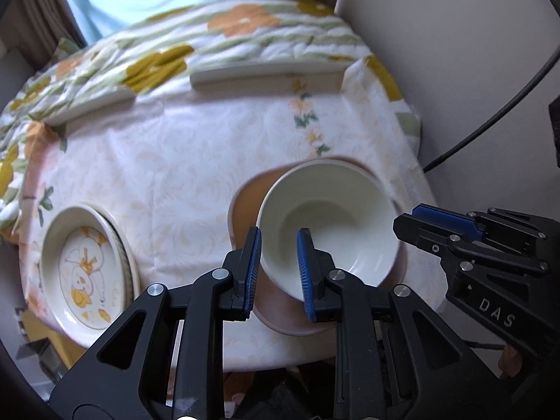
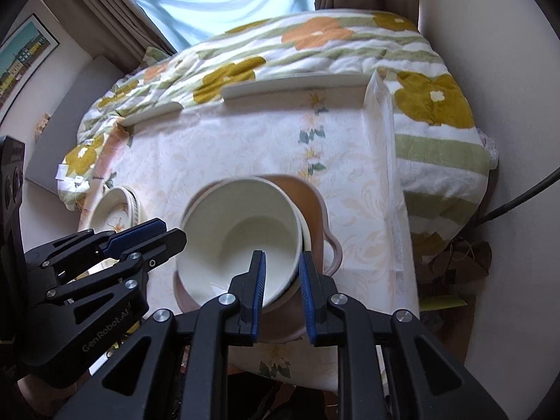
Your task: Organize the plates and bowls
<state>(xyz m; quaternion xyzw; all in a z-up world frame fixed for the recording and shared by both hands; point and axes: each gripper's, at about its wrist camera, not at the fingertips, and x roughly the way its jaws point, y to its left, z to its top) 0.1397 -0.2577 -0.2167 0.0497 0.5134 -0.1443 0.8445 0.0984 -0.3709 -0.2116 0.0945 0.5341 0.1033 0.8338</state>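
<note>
Cream bowl (image 1: 329,224), terracotta plate (image 1: 245,210), floral tablecloth (image 1: 175,175), blue-padded fingers (image 1: 252,262)

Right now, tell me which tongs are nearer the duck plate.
Left. The left tongs sit at the white bowl rim on the duck plate side; the right tongs hold the bowl's opposite rim, farther away.

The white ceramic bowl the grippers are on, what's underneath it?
Under the white ceramic bowl sits a brown handled dish; a second pale rim shows between them, perhaps another bowl. The dish's floor is covered, so anything else there can't be seen.
</note>
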